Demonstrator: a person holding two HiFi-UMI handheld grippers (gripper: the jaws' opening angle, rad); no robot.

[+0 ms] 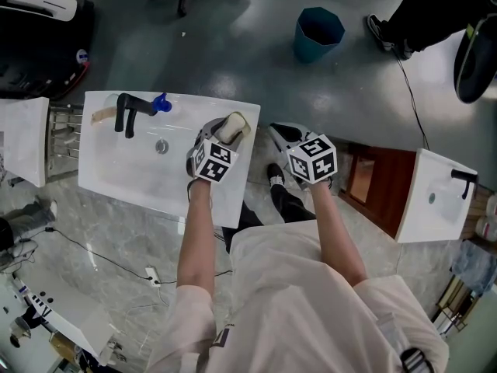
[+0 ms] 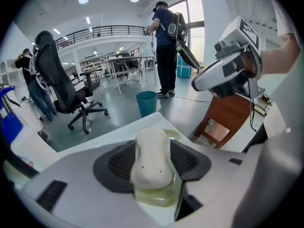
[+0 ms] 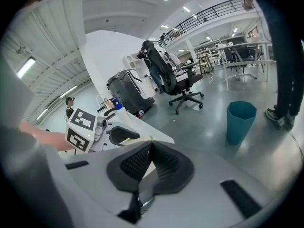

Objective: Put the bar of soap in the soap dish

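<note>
The cream bar of soap (image 2: pixel 152 156) lies in a pale translucent soap dish (image 2: pixel 159 196) on the right rim of the white sink (image 1: pixel 109 179). My left gripper (image 2: pixel 152 146) stands over it with the soap between its dark pads; the jaws are spread wide and the bar rests on the dish. From the head view the soap (image 1: pixel 231 127) shows just beyond the left gripper (image 1: pixel 224 137). My right gripper (image 1: pixel 281 134) hovers to the right of the sink, off the basin. Its pads meet at the tip, nothing between them (image 3: pixel 151 146).
A black faucet (image 1: pixel 126 113) and a blue bottle top (image 1: pixel 161 103) stand at the sink's far rim. A teal bin (image 1: pixel 318 31) sits on the floor beyond. To the right are a brown wooden cabinet (image 1: pixel 373 181) and a second sink (image 1: pixel 435 196). A person stands near the bin (image 2: pixel 166 46).
</note>
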